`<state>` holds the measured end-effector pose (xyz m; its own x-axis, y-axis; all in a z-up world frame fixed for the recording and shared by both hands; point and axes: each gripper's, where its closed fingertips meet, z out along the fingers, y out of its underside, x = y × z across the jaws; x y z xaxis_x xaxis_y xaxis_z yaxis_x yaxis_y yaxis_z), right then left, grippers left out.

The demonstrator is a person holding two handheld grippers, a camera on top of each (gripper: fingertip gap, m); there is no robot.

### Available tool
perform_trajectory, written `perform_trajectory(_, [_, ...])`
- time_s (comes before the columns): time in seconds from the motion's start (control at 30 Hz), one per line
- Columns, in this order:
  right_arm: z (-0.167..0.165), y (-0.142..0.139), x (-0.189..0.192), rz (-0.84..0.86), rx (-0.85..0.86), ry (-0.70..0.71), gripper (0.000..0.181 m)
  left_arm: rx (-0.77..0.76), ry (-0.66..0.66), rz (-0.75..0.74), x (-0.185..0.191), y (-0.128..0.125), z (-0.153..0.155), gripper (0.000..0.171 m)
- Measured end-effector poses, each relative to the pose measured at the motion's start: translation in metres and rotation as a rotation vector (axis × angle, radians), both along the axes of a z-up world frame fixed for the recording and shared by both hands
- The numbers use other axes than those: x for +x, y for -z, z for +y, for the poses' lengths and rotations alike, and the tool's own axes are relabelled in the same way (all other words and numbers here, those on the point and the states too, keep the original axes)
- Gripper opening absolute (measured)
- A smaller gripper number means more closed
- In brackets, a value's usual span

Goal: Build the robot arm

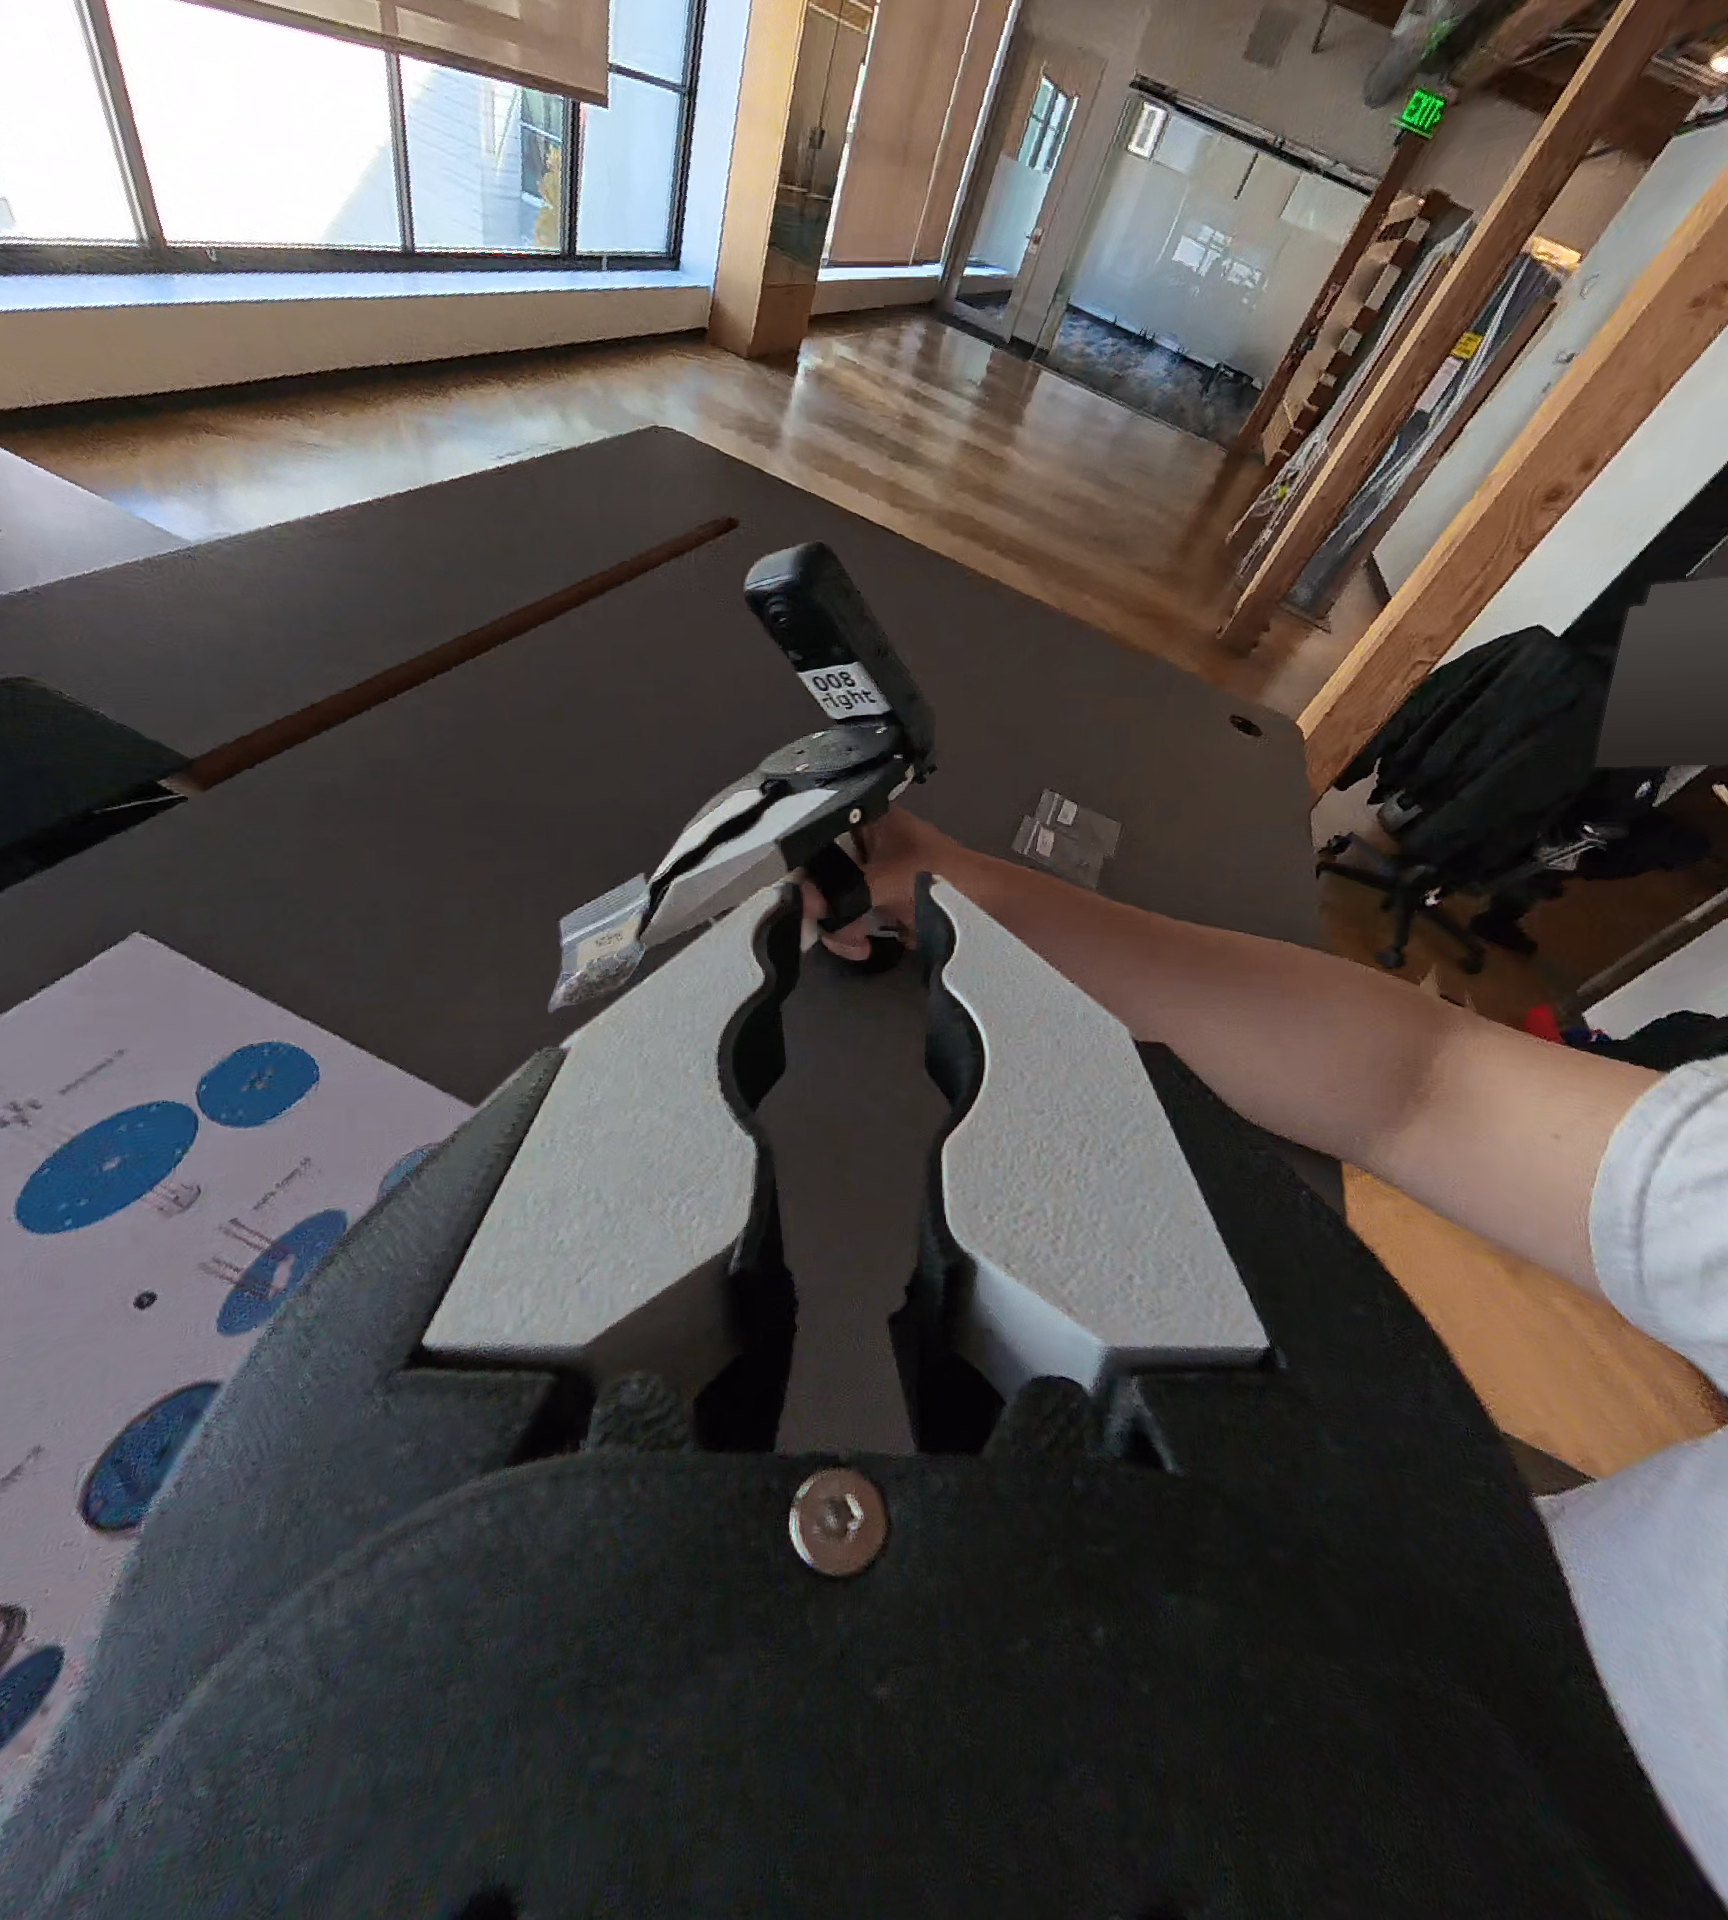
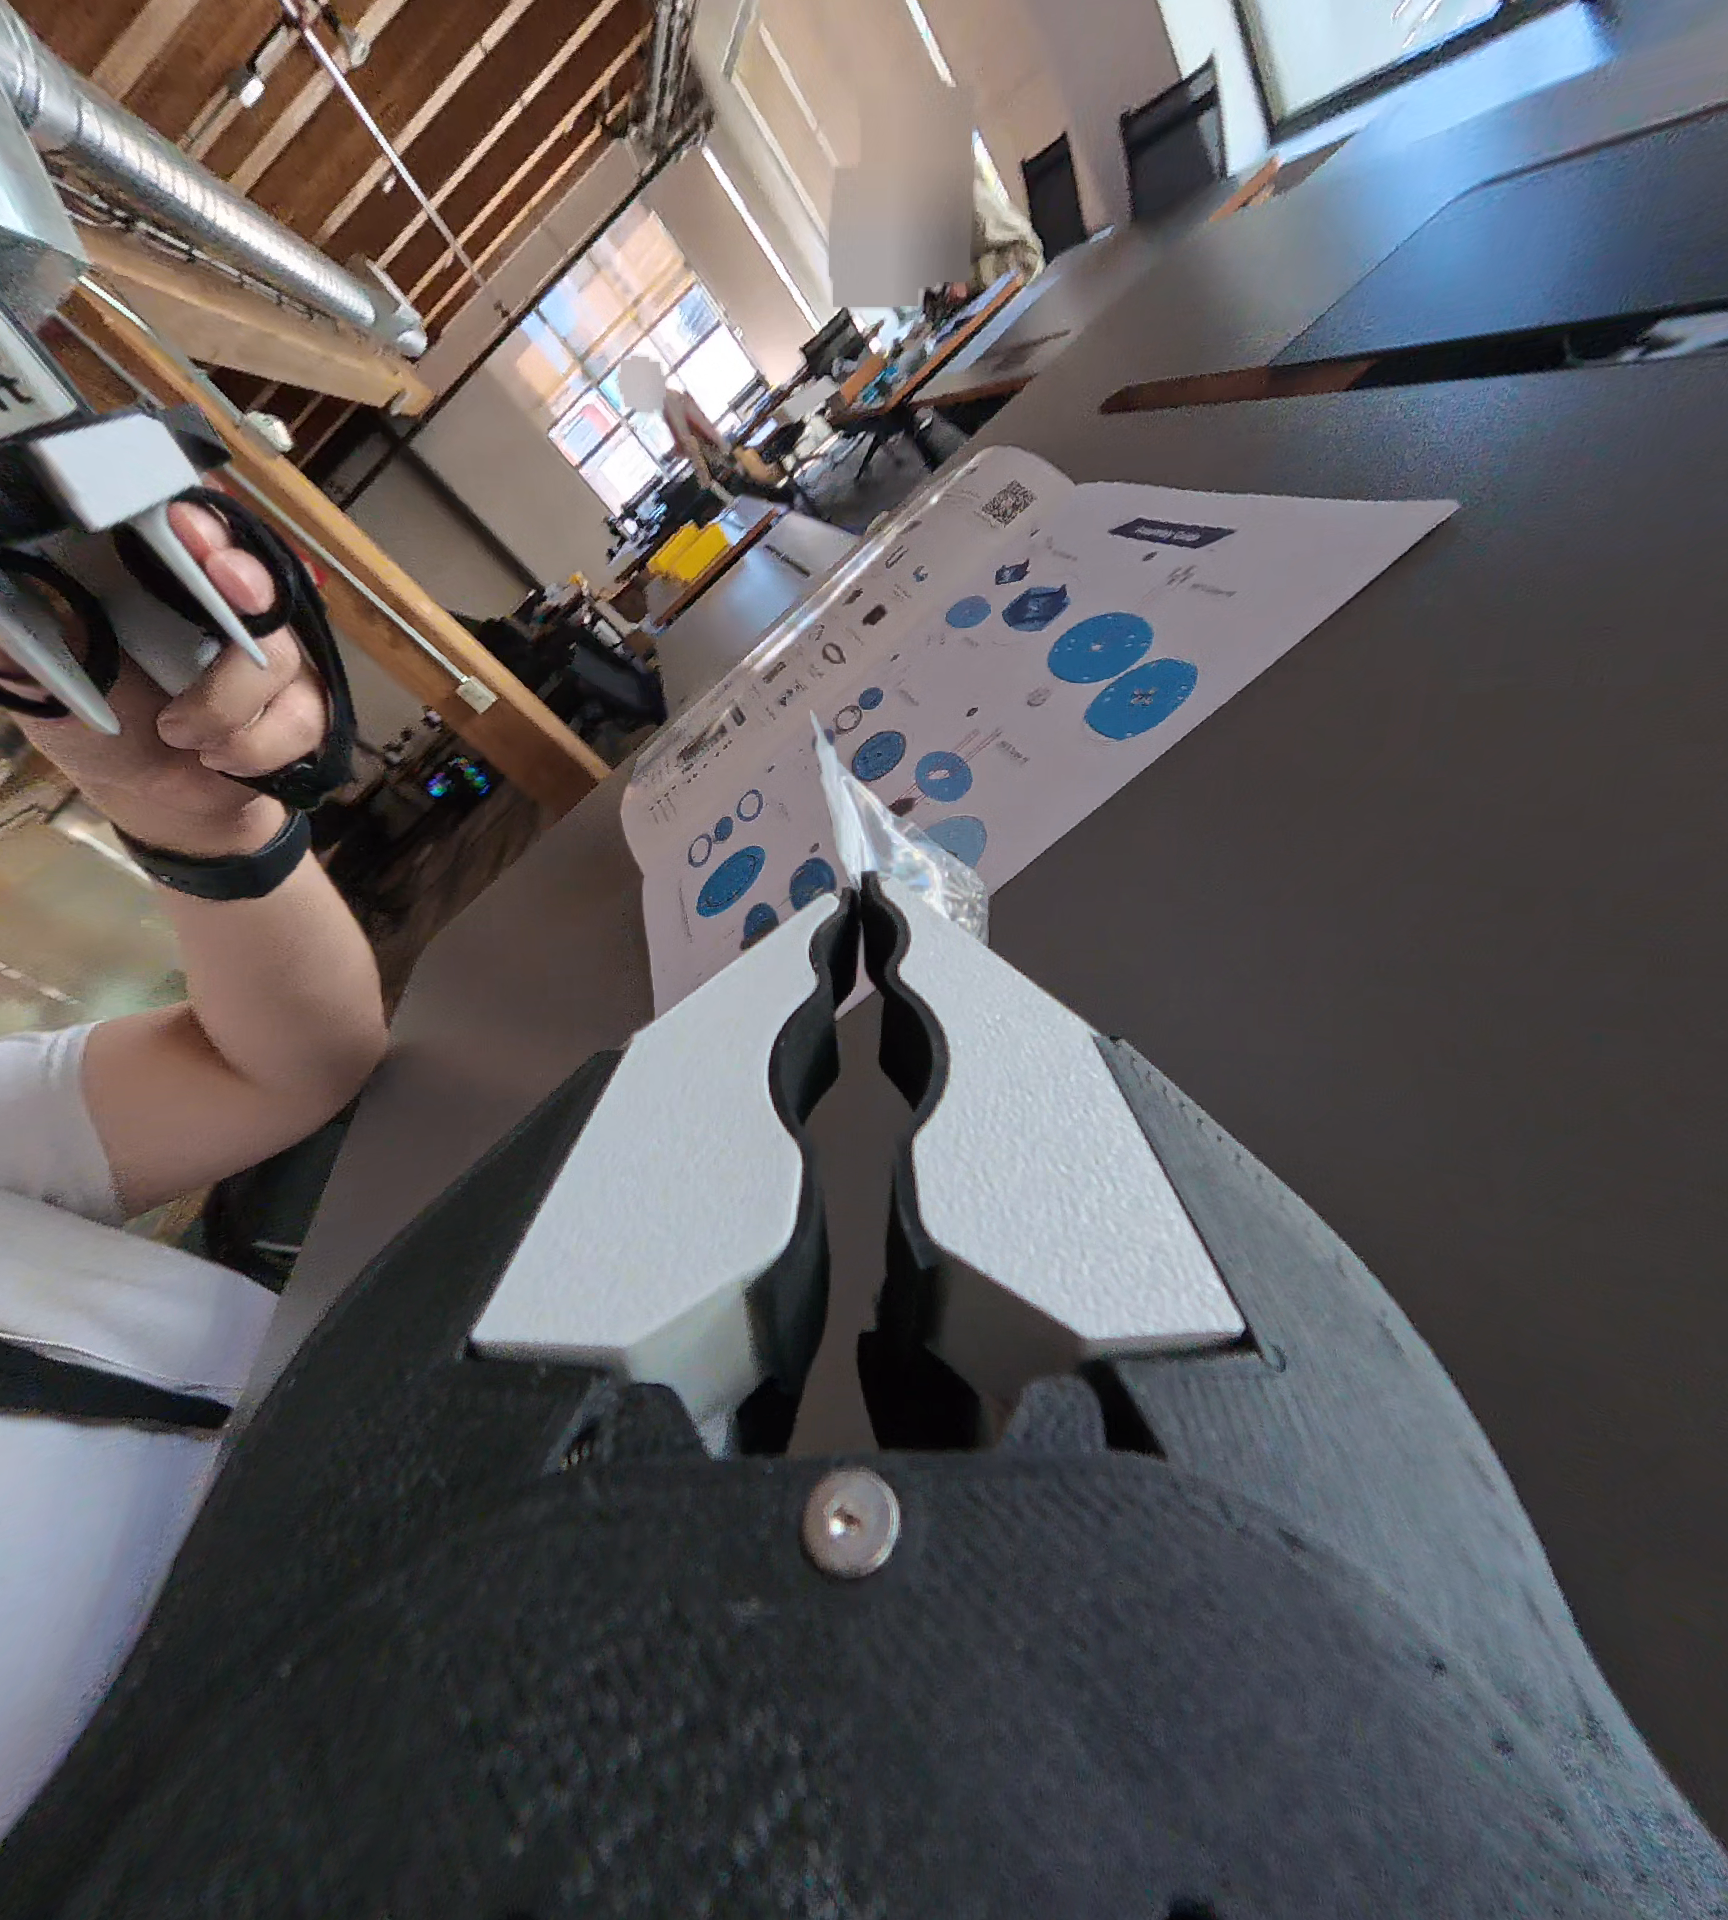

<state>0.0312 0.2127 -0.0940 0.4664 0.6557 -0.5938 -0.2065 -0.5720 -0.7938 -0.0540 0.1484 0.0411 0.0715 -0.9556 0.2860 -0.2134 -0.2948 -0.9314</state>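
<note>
On the left of the dark brown matte table point(image 1: 444, 790) lies a white printed sheet with blue discs and small part drawings point(image 1: 91, 1195), flat, with its near edge along the table edge. It seems to serve as a layout for parts.

Next to it comes the left gripper with grey fingers and black wavy pads point(image 1: 852, 935). Its fingers stand a moderate way apart and nothing is between them; it hangs above the table, pointing toward the other tool. In the right wrist view a hand point(image 2: 216, 675) grips its handle through black loops, with a black band on the wrist.

Further right, the right gripper of the same grey and black build point(image 2: 862, 894) has its tips pressed together on the top edge of a small clear plastic bag with tiny metal pieces inside point(image 2: 901, 847). The bag is lifted off the table and hangs from the pinch just over the printed sheet, so its contents collect at the lower end. They are perhaps screws, but the view is too blurred to be sure.

On the far right of the table lie a few flat clear packets point(image 1: 1068, 836), well apart from the sheet. A long narrow slot point(image 1: 465, 649) runs across the tabletop. Around it is an open office with wooden floor, wooden beams, large windows, and a black chair draped with dark clothing point(image 1: 1494, 769).
</note>
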Motion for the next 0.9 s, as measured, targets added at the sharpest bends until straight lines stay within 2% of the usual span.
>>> perform_trajectory(0.17, [-0.066, -0.01, -0.026, -0.064, 0.069, 0.104, 0.0, 0.011, 0.068, 0.017, -0.051, 0.031, -0.043, 0.025])
perform_trajectory(0.3, [-0.115, -0.011, -0.064, -0.1, 0.056, 0.095, 0.0, 0.085, 0.101, 0.107, -0.094, 0.071, -0.068, 0.029])
perform_trajectory(0.4, [-0.141, -0.013, -0.089, -0.052, 0.043, 0.08, 0.0, 0.101, 0.127, 0.167, -0.103, 0.094, -0.084, 0.03])
perform_trajectory(0.53, [-0.163, -0.011, -0.1, -0.038, 0.067, 0.091, 0.0, 0.009, 0.159, 0.116, -0.078, 0.096, -0.098, 0.03])
perform_trajectory(0.6, [-0.171, -0.01, -0.095, -0.042, 0.095, 0.098, 0.0, 0.01, 0.162, 0.144, -0.059, 0.103, -0.099, 0.031])
perform_trajectory(0.77, [-0.185, -0.011, -0.063, 0.008, 0.086, 0.068, 0.0, 0.008, 0.209, 0.127, 0.0, 0.112, -0.104, 0.029])
perform_trajectory(0.9, [-0.186, -0.006, -0.032, -0.037, 0.07, 0.009, 0.0, -0.019, 0.25, 0.168, 0.038, 0.129, -0.109, 0.029])
